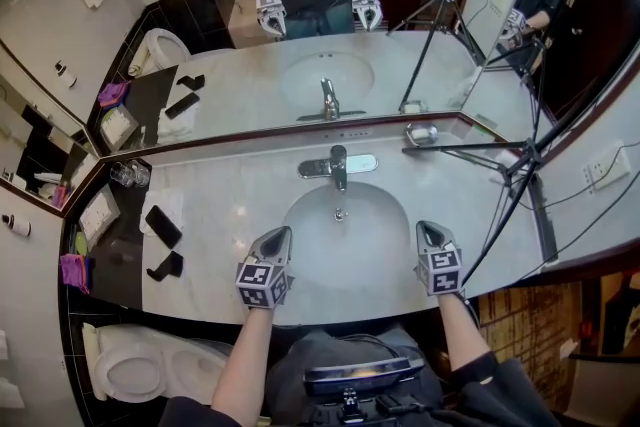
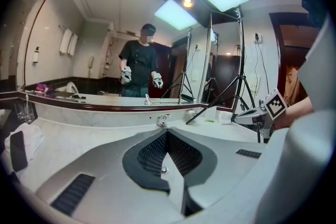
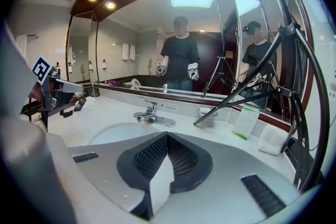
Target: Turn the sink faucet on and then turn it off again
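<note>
A chrome faucet (image 1: 337, 165) stands at the back of the oval white sink (image 1: 300, 215) in the marble counter; I see no stream of water under it. My left gripper (image 1: 282, 232) hovers over the sink's front left rim, jaws shut and empty. My right gripper (image 1: 428, 228) hangs over the front right rim, also shut on nothing. Both point toward the mirror and are well short of the faucet. In the left gripper view the faucet (image 2: 163, 121) sits straight beyond the closed tips (image 2: 167, 134). In the right gripper view the faucet (image 3: 149, 110) lies ahead to the left of the tips (image 3: 168, 136).
Black tripod legs (image 1: 500, 165) cross the counter's right side. A soap dish (image 1: 421, 134) sits behind the faucet to the right; a card (image 3: 244, 122) and folded towel (image 3: 273, 139) lie near it. A phone (image 1: 162, 225) and glasses (image 1: 130, 175) are at left. A toilet (image 1: 130, 365) is below left.
</note>
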Demonstrator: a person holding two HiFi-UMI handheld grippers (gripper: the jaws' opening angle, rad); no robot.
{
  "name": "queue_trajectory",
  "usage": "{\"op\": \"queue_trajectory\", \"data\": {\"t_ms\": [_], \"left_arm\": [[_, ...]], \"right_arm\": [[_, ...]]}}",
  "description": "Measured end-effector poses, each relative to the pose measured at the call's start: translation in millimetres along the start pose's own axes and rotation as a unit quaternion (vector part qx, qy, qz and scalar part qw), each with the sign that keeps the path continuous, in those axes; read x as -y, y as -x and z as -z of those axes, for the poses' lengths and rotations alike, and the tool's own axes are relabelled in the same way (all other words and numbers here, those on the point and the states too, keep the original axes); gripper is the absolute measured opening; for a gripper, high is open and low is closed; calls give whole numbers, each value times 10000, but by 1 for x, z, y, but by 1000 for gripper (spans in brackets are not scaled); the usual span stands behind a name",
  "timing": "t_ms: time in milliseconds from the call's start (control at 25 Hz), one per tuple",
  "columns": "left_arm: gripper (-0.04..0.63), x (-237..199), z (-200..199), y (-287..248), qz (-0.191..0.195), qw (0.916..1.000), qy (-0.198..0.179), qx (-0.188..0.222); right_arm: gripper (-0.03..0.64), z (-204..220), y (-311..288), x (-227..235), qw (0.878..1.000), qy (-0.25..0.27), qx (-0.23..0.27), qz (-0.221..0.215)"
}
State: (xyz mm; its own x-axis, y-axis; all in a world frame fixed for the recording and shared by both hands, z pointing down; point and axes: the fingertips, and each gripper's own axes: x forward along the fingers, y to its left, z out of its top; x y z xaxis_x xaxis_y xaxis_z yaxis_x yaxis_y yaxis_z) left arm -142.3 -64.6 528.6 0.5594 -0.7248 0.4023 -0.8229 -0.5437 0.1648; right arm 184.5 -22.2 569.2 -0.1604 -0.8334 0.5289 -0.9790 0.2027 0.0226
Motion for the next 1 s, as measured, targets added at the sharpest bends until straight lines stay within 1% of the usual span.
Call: {"op": "queue_trajectory", "data": {"t_ms": [120, 440, 600, 680, 800, 880, 1000], "left_arm": [[0, 1, 1, 1, -13, 10000, -50, -24], [0, 3, 3, 4, -55, 10000, -2, -3], [0, 2, 5, 4, -96, 9999, 34, -8], [0, 1, 6, 4, -119, 9999, 50, -11], [0, 0, 5, 2, -131, 9999, 67, -11], [0, -1, 6, -1, -138, 9999, 69, -23], [0, -4, 7, -7, -153, 9999, 61, -48]], "right_arm": [[18, 0, 0, -4, 10000, 41, -41, -22], [18, 3, 1, -6, 9999, 103, -99, -48], [20, 1, -3, -12, 9991, 390, -144, -99], [20, -9, -7, -20, 9975, 668, -147, -153], [21, -21, -21, -30, 9899, 1401, -172, -161], [21, -28, -35, -38, 9789, 2030, -174, -158], [33, -42, -59, -51, 9561, 2925, -121, -143]]}}
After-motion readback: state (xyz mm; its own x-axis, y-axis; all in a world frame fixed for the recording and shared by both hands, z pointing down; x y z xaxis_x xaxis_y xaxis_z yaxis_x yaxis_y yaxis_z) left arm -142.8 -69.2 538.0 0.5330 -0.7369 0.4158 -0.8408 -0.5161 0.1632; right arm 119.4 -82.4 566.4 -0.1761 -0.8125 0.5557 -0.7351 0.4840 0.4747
